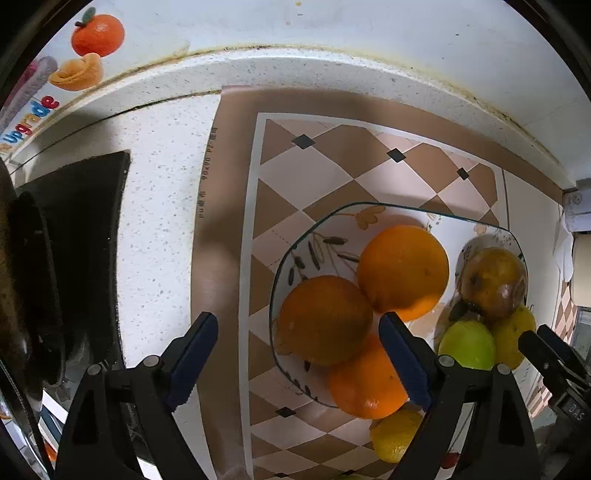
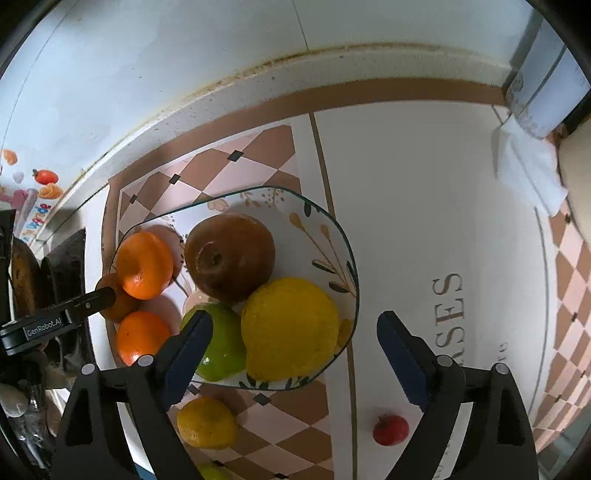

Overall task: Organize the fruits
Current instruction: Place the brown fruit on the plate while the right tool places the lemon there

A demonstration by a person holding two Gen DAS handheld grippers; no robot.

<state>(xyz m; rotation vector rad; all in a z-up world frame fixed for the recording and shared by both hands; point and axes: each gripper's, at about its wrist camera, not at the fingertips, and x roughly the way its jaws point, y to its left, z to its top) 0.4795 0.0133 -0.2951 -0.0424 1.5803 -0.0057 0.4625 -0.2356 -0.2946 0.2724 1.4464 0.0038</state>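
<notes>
A glass plate [image 1: 295, 254] [image 2: 325, 229] with a leaf print holds three oranges [image 1: 402, 271] [image 2: 144, 264], a brown apple [image 1: 493, 282] [image 2: 229, 256], a green apple [image 1: 467, 343] [image 2: 221, 347] and a big yellow lemon [image 2: 290, 328] [image 1: 511, 338]. A small lemon [image 1: 395, 435] [image 2: 205, 421] lies on the mat in front of the plate. A small red fruit [image 2: 389, 430] lies on the mat to the right. My left gripper [image 1: 299, 362] is open and empty above the oranges. My right gripper [image 2: 295, 360] is open and empty above the big lemon.
A checkered mat [image 1: 314, 173] covers the speckled counter [image 1: 166, 192]. A black stove [image 1: 85, 229] stands at the left. A white cloth [image 2: 528, 166] and a container [image 2: 543, 92] are at the back right. The wall [image 1: 332, 22] runs behind.
</notes>
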